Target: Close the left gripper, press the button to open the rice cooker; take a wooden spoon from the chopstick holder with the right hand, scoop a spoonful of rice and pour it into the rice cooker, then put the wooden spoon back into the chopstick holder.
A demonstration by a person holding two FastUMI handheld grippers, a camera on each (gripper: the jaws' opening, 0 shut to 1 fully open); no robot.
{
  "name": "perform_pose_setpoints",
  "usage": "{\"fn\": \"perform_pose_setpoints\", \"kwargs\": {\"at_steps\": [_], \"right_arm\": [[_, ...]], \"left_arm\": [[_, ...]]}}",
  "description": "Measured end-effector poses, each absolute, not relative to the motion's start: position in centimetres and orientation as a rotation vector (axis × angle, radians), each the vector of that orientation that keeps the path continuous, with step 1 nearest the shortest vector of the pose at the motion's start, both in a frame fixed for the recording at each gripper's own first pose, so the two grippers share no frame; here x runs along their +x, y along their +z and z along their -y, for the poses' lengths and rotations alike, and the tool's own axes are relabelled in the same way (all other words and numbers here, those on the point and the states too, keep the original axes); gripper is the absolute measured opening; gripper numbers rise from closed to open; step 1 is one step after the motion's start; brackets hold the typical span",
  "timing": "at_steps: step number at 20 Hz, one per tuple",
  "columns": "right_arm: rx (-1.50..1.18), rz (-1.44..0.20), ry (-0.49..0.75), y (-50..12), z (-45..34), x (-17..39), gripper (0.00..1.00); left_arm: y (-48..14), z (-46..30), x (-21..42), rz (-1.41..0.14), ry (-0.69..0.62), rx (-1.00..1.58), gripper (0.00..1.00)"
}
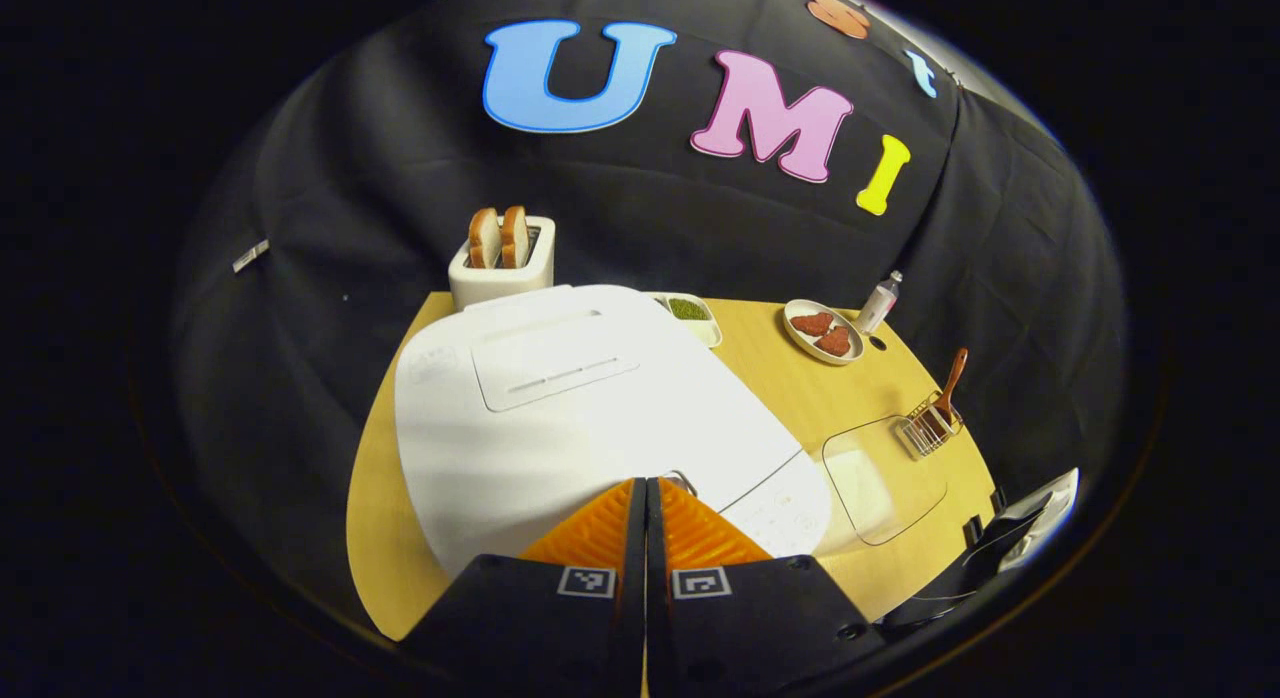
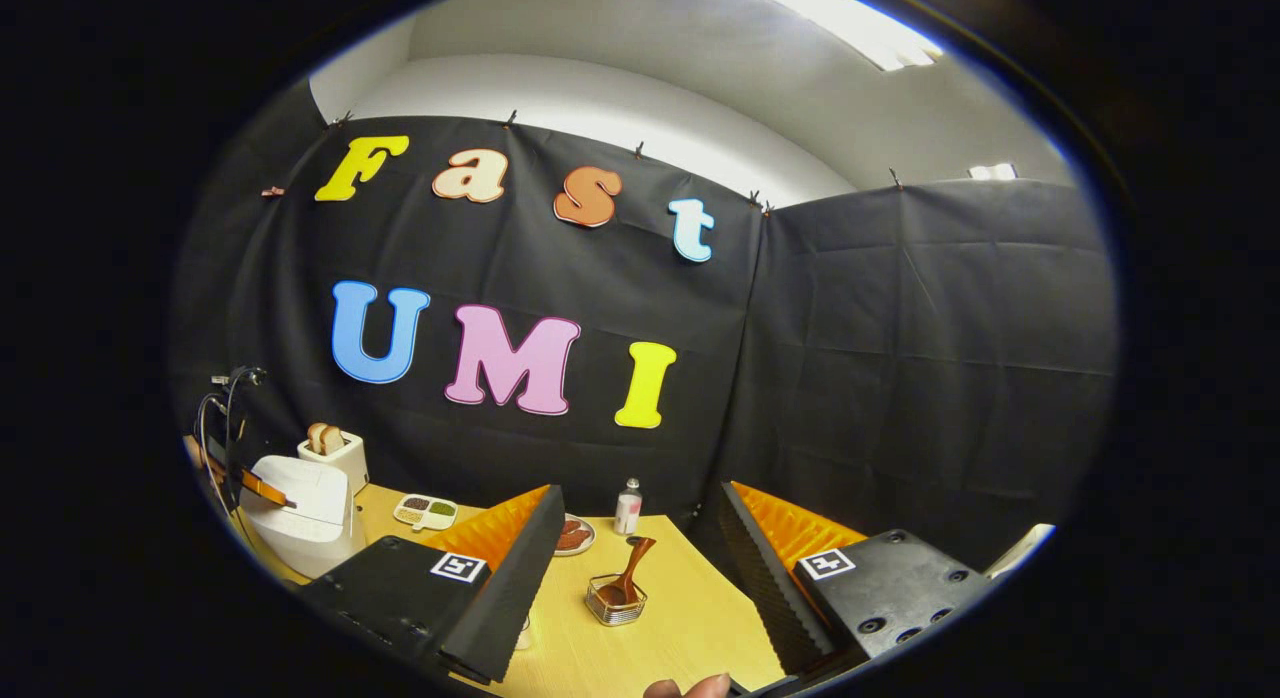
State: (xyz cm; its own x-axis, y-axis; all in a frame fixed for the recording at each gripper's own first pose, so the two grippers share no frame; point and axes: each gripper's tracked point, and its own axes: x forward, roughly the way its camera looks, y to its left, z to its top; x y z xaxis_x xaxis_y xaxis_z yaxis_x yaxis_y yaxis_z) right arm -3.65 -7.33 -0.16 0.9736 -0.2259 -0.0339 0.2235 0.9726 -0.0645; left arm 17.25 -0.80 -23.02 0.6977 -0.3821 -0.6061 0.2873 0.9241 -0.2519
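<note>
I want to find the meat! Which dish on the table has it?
The round plate beside the bottle holds the reddish meat pieces; the rectangular divided tray behind the rice cooker holds grains.

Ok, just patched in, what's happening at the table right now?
The left gripper is shut and poised at the front edge of the white rice cooker, whose lid is down. The right gripper is open, facing the brown wooden spoon standing in the wire chopstick holder on the wooden table.
</note>
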Motion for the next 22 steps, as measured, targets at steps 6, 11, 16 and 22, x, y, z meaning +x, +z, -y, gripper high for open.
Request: {"fn": "perform_pose_setpoints", "kwargs": {"at_steps": [6, 11, 16, 22], "right_arm": [[-0.063, -0.050, -0.195, -0.9, 9.1, -2.9, 0.97], [-0.006, -0.074, -0.113, -3.3, 10.8, -0.9, 0.97], [0.067, -0.151, 0.010, -8.2, 13.8, 2.6, 0.98], [0.164, -0.250, 0.134, -15.1, 16.8, 7.4, 0.98]], "left_arm": [[-9.1, -1.3, 18.9, -0.229, -0.204, -0.129, 0.38], [-4.5, 0.2, 13.5, -0.128, -0.130, -0.053, 0.98], [-1.4, 3.4, 6.6, -0.088, -0.088, -0.098, 0.97], [0.8, 6.7, 0.3, -0.051, 0.001, -0.124, 0.97]]}}
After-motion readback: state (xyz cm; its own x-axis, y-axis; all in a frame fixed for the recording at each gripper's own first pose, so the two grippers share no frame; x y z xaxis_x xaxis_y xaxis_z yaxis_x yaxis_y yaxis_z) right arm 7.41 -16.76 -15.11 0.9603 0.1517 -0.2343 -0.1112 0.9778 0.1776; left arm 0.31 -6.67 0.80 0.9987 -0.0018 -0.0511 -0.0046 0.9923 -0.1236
